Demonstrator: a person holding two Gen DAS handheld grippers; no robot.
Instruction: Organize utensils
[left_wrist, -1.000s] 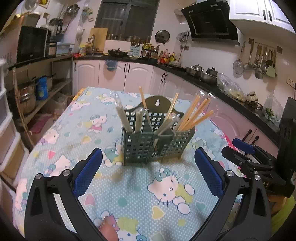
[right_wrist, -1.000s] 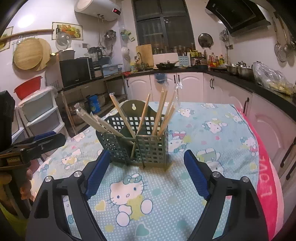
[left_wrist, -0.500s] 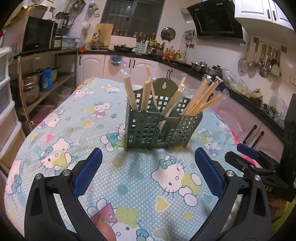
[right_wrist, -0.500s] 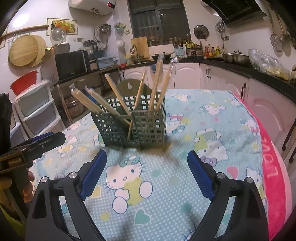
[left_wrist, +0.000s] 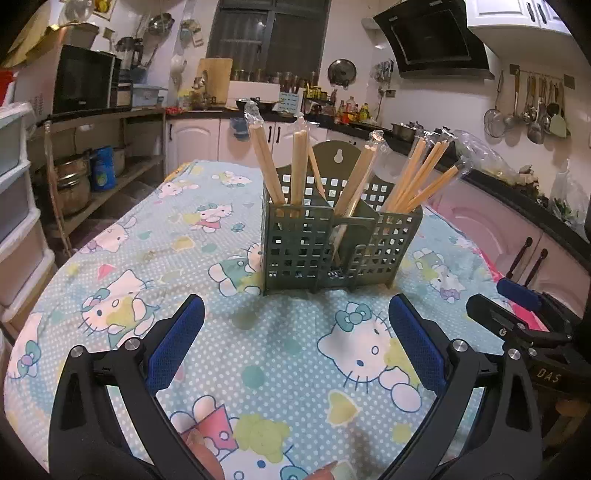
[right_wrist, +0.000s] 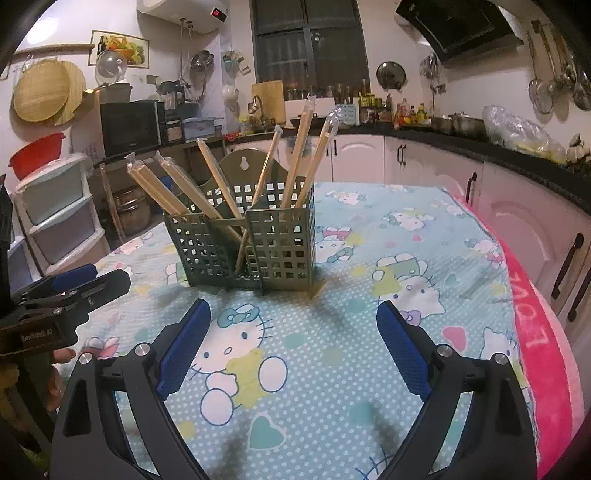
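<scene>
your left gripper (left_wrist: 295, 339) hovers with fingers wide apart, nothing between them. your right gripper (right_wrist: 291, 339) has just been opening, its fingers apart and empty too. the green utensil holder (left_wrist: 332, 247) stands upright mid-table on the patterned tablecloth (left_wrist: 295, 369), well inside its edges, wrapped chopsticks (left_wrist: 417, 177) leaning in its compartments.

Green holder (left_wrist: 325, 251); blue cartoon-cat tablecloth (left_wrist: 280, 354).
</scene>
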